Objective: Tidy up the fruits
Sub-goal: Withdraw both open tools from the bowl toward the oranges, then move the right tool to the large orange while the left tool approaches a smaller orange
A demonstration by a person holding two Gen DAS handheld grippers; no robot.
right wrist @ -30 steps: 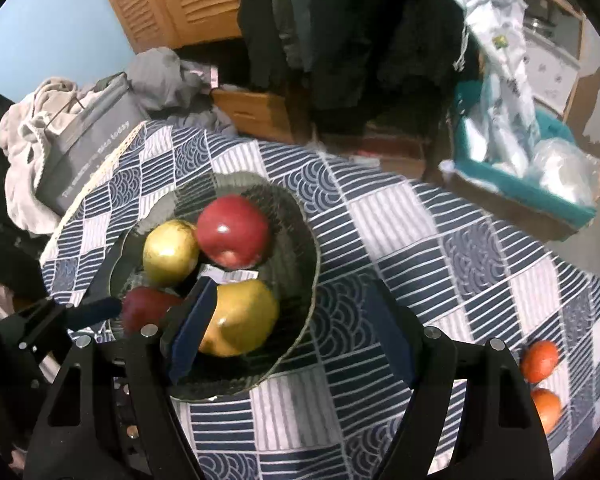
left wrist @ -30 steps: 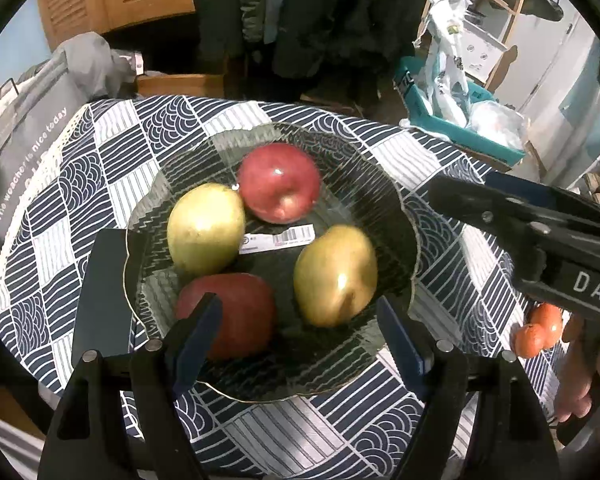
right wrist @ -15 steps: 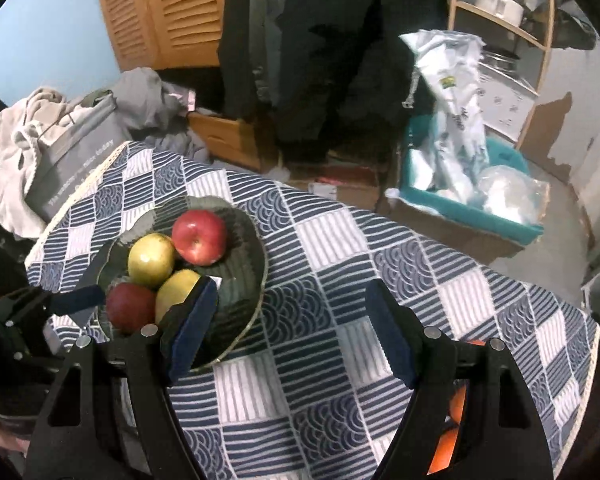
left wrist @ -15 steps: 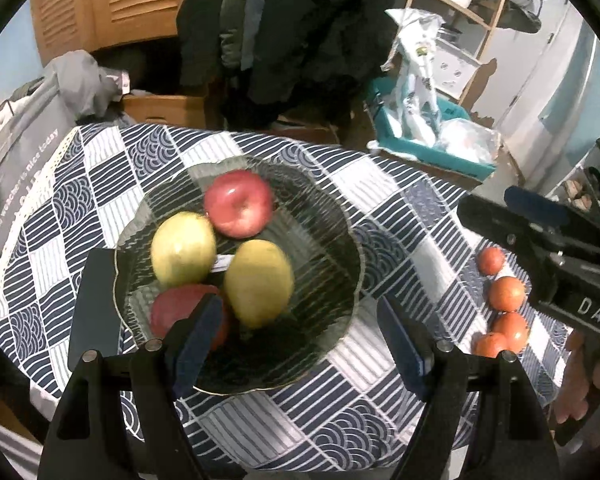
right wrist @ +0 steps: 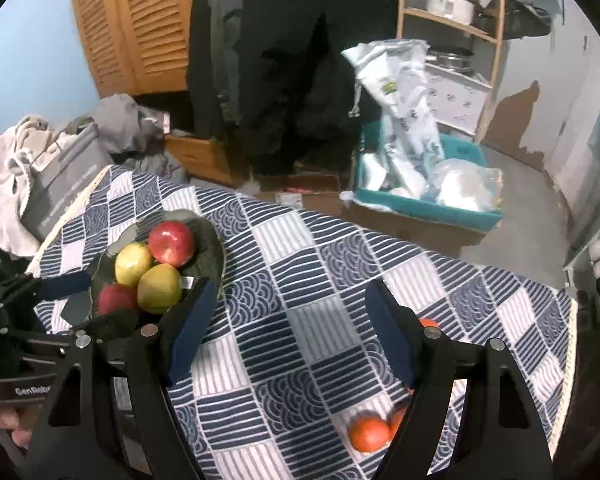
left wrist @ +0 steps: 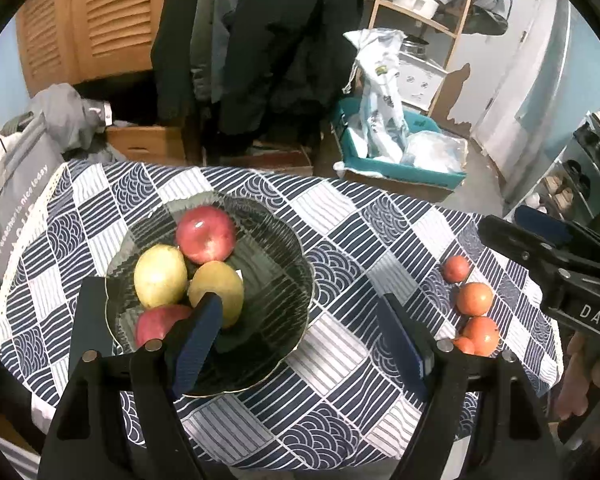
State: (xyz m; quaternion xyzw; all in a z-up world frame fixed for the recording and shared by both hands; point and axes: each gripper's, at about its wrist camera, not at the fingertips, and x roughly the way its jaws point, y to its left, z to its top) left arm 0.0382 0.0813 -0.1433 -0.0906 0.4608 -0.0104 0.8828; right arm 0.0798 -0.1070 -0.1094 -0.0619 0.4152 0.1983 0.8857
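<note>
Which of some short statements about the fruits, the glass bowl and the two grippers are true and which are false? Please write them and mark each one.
1. The glass bowl holds four fruits. True: two red apples and two yellow-green fruits.
2. The small orange fruits lie inside the bowl. False: they lie on the patterned tablecloth, apart from the bowl.
3. The left gripper holds an apple. False: its jaws stand open with nothing between them.
4. The right gripper is empty. True: only tablecloth shows between its open fingers.
5. The bowl stands on bare wood. False: it stands on the tablecloth.
</note>
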